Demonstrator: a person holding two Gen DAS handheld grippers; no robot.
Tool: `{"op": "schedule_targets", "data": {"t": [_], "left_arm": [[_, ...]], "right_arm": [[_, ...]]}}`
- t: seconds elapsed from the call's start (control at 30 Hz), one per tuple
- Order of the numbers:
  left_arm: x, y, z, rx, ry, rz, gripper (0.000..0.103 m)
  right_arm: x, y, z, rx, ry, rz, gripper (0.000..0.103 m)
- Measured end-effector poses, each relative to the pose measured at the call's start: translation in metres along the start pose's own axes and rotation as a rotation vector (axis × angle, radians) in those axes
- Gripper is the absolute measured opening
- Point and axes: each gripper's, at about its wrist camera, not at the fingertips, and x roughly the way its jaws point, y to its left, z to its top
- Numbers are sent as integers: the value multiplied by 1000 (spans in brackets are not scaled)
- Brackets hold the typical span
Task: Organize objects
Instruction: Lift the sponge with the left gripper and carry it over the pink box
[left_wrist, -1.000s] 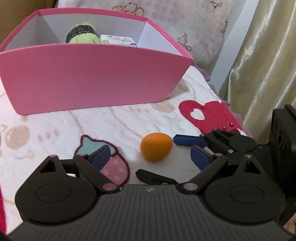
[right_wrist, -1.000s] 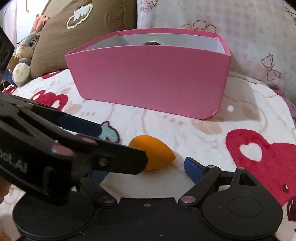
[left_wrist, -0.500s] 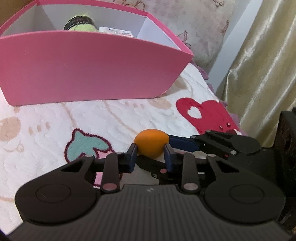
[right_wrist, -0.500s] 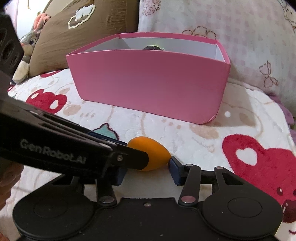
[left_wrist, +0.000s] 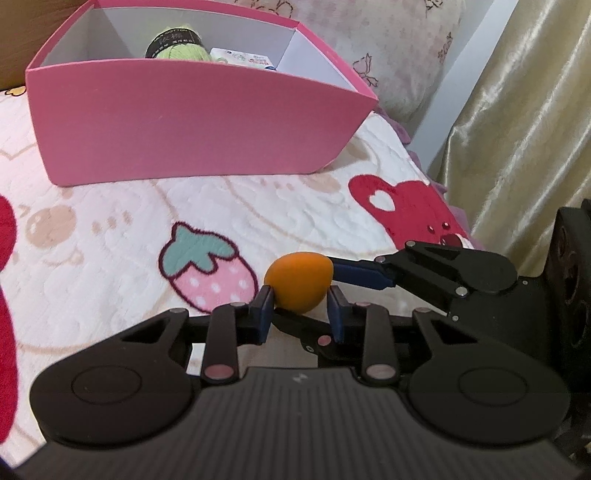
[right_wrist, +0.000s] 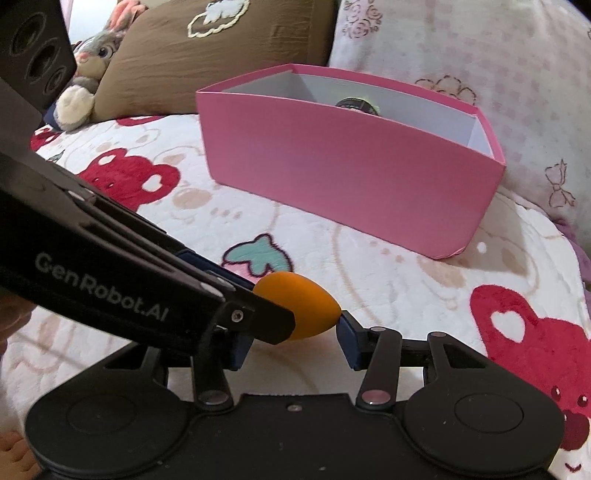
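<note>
My left gripper (left_wrist: 300, 308) went from spread wide a second ago to clamped on the orange egg-shaped sponge (left_wrist: 298, 281), and my right gripper (right_wrist: 291, 338) closed on it too from 3 o'clock. Sponge now looks lifted off the blanket (left_wrist: 110, 221), and the pink box (left_wrist: 192, 110) has dropped back toward 11 o'clock.

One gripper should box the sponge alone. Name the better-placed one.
Probably left. The left gripper pinches the orange sponge across its middle; the right gripper touches its tip, one pad hidden.
</note>
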Motion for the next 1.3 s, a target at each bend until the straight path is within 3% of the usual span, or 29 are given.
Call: {"op": "schedule_targets", "data": {"t": [0.53, 0.67, 1.3], "left_arm": [[-51, -28, 11, -6, 93, -78, 30], [-65, -37, 14, 2, 96, -81, 30], [-126, -67, 56, 76, 63, -54, 30]], "right_arm": [[-63, 13, 17, 61, 71, 0, 54], [-75, 13, 25, 111, 92, 1, 54], [-125, 23, 77, 66, 42, -35, 54]]}}
